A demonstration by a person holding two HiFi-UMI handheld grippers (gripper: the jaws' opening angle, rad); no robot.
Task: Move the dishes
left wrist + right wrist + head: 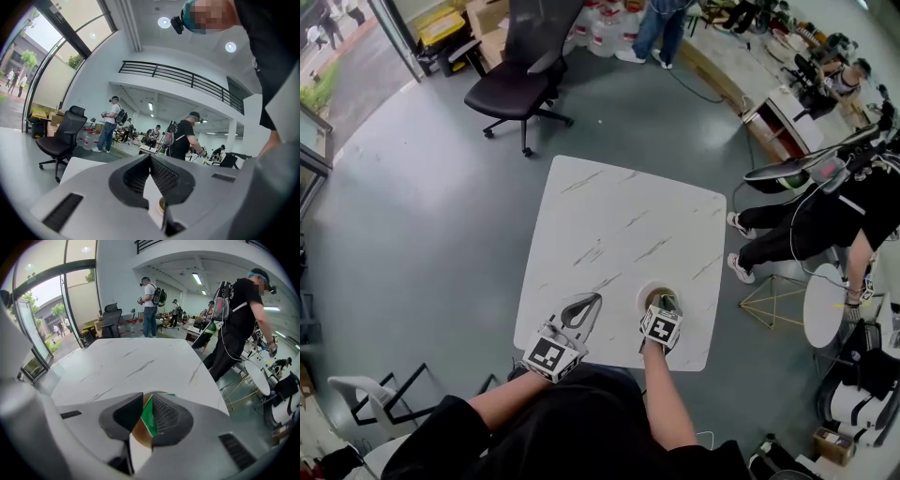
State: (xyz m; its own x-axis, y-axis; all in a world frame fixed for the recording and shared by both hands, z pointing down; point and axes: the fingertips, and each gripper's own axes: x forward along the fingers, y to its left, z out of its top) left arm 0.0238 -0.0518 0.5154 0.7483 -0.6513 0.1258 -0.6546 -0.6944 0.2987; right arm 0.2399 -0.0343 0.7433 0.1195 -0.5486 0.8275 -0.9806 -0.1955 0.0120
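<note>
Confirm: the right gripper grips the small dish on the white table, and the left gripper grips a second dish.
Not quite. The left gripper is shut on nothing, as the left gripper view shows. The right gripper does grip the small dish on the white table.

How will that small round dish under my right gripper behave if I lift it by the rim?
Likely stiff: the small dish shows a true round rim with the right gripper pinching it. Held at one edge only, it may tilt when raised. The table looks smooth, so a push would probably slide the low dish rather than tip it.
</note>
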